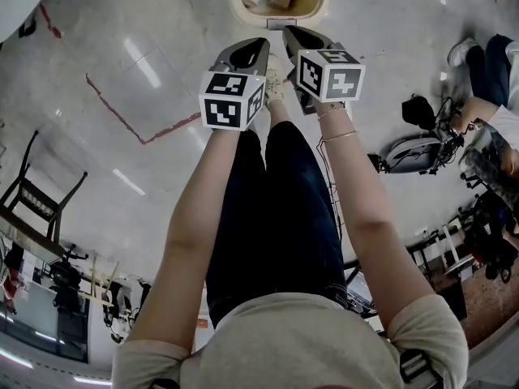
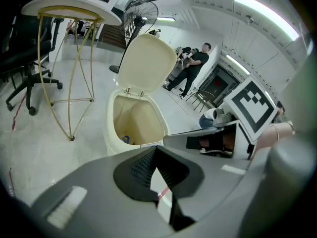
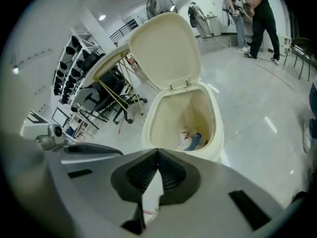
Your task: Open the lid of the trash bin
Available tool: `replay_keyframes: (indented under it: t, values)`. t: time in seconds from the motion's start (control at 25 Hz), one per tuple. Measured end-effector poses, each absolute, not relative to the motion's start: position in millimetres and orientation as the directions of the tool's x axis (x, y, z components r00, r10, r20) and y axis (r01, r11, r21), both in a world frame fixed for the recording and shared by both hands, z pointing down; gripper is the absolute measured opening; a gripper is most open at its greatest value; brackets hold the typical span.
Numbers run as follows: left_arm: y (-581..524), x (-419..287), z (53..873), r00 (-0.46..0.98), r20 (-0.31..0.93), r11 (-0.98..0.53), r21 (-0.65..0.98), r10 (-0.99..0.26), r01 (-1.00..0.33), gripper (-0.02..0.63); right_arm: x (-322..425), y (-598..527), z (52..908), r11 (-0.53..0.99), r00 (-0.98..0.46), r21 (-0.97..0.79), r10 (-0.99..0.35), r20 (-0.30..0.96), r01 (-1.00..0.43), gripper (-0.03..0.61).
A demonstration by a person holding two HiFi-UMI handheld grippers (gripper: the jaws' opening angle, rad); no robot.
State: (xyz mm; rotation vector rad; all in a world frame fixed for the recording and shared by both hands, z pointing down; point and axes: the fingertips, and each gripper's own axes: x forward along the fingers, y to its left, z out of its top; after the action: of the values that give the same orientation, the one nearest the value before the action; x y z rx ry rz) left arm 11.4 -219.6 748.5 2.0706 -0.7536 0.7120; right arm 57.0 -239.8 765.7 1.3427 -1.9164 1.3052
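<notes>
Trash-bin lid (image 3: 166,48) is standing upright on its rear hinges (image 3: 178,86), leaving the cream trash bin (image 3: 173,113) open on the floor (image 3: 257,108) just ahead. Left gripper (image 2: 154,148) and right gripper (image 3: 158,152) are hovering fully closed, gripping nothing. The lid is probably light, rigid, smooth plastic, and its front edge is offering the best hold.

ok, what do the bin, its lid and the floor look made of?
Bin and lid: probably moulded plastic, cream with a smooth, slightly matte finish, going by the rounded one-piece walls. Floor: hard and polished, maybe epoxy or tile; it shows glossy reflections.
</notes>
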Motion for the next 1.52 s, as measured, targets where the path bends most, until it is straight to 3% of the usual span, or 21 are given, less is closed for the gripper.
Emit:
replay_keyframes:
  t: [0.56, 1.04, 1.52]
  values:
    - [-222, 18, 621, 0.703, 0.641, -0.572, 0.466, -0.308, -0.675, 0.005, 70, -225, 622, 0.087, -0.429, -0.469, -0.575, 0.697, -0.879, 0.008]
    - [-207, 23, 485, 0.743, 0.563, -0.668, 0.4, -0.361, -0.627, 0.005, 72, -222, 459, 0.279, -0.435, -0.341, -0.686, 0.583, -0.897, 0.008]
    - [-207, 13, 377, 0.758, 0.457, -0.7, 0.333, -0.465, -0.631, 0.005, 57, -214, 339, 0.364, -0.438, -0.246, -0.79, 0.429, -0.898, 0.008]
